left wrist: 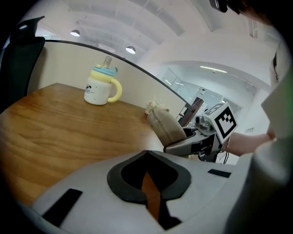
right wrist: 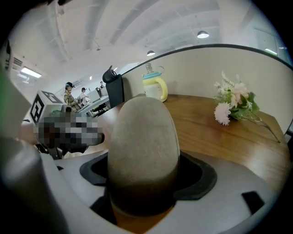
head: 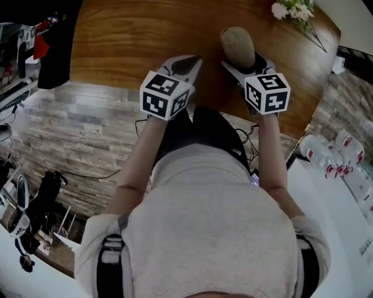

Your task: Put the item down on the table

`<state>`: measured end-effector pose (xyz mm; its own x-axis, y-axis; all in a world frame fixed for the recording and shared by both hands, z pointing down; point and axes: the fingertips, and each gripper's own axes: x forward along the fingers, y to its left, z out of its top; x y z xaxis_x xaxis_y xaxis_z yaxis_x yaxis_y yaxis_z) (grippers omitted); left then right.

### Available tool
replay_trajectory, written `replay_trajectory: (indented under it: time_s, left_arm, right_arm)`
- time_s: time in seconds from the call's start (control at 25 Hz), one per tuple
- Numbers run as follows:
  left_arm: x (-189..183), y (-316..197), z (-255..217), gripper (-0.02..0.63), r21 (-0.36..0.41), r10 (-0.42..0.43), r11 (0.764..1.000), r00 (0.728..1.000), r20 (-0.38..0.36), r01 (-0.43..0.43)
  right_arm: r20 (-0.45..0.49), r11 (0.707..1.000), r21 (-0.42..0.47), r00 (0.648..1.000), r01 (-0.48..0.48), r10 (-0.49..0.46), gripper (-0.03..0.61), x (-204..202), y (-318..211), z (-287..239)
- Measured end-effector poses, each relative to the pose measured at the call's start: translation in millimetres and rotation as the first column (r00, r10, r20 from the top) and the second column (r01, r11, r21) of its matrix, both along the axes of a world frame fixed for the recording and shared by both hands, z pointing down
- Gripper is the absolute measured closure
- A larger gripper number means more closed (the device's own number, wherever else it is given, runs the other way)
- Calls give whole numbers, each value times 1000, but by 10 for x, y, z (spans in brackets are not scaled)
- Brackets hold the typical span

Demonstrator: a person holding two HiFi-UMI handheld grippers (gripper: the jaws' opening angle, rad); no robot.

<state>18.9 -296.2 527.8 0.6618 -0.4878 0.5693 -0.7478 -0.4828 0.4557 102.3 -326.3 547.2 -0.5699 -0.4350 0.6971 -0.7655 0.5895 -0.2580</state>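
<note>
A tan, egg-shaped item [head: 238,45] with a rough surface sticks up out of my right gripper [head: 242,63], which is shut on its lower part. In the right gripper view the item [right wrist: 143,141] fills the middle and hides the gap of the right gripper [right wrist: 143,185]. The left gripper view shows the item [left wrist: 167,127] tilted over the near edge of the wooden table [head: 134,41]; whether it touches the wood cannot be told. My left gripper [head: 189,63] hovers just left of it, shut and holding nothing. Only a thin slit shows between the jaws of the left gripper [left wrist: 149,180].
A white and yellow lidded mug [left wrist: 101,87] stands at the table's far side. A small bunch of pale flowers [head: 294,10] lies at the far right. A black chair back [left wrist: 18,68] stands at the left. White bottles [head: 326,154] sit on a counter to my right.
</note>
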Motion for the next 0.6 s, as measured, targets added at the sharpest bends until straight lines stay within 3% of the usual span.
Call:
replay_trajectory:
  time_s: [0.16,0.6]
  left_arm:
    - [53,-25,31,603,-8,9,1000,1000,-27,-9]
    - [7,-151,100,603,-7,1,1000,1000,-15,-1]
  right_arm:
    - [-64,998,-6,996,65,-66,170,-18,-67,115]
    - [-211,982,-27,960,185,-186,170,-129,-306,336]
